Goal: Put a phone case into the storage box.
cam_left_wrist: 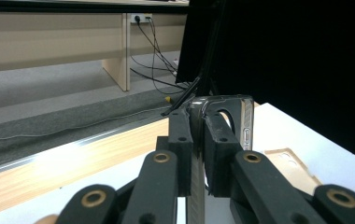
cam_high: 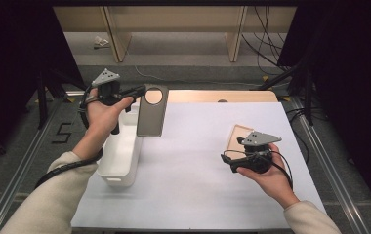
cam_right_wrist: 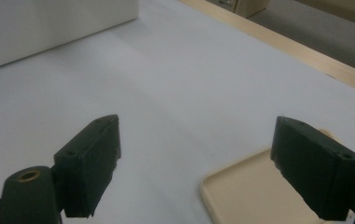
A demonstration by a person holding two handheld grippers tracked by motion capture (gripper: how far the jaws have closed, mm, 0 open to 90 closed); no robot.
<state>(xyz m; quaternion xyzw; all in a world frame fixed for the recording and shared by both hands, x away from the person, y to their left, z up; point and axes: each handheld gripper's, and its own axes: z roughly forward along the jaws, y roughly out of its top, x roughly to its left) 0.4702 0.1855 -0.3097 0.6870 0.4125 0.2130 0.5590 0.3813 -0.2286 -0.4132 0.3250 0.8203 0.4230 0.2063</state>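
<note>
1. Across the middle of the high view lies the table (cam_high: pixel 198 195), its top covered by a smooth white sheet, with a strip of pale wood grain bare along the far edge.
2. On the table's left part stands a white plastic bin (cam_high: pixel 121 161), long and rectangular with rounded corners and an open top; in the right gripper view its plain white wall (cam_right_wrist: pixel 49 28) rises at the upper left.
3. Above the bin's far end hangs a dark grey phone case (cam_high: pixel 152 111), held upright and clear of the table, a flat rounded rectangle with a large round cut-out near its top. In the left gripper view the case (cam_left_wrist: pixel 238 119) is seen edge-on, glossy along its rim, with a small side-button slot.
4. At the upper left corner of that case the left tongs (cam_high: pixel 139 90) are clamped shut on it; in the left gripper view the two matte black jaws press the thin case between them (cam_left_wrist: pixel 197 140). The left hand (cam_high: pixel 103 114) holds this gripper just above the bin.
5. Toward the table's right lies a beige phone case (cam_high: pixel 238 134), flat on the white sheet, with a shallow raised lip and rounded corners; it shows in the right gripper view (cam_right_wrist: pixel 245 196) at the lower right.
6. Just over that beige case hover the right tongs (cam_right_wrist: pixel 196 168), spread wide and holding nothing, the right-hand jaw above the case's surface. The right hand (cam_high: pixel 266 173) carries them, well apart from the bin.
</note>
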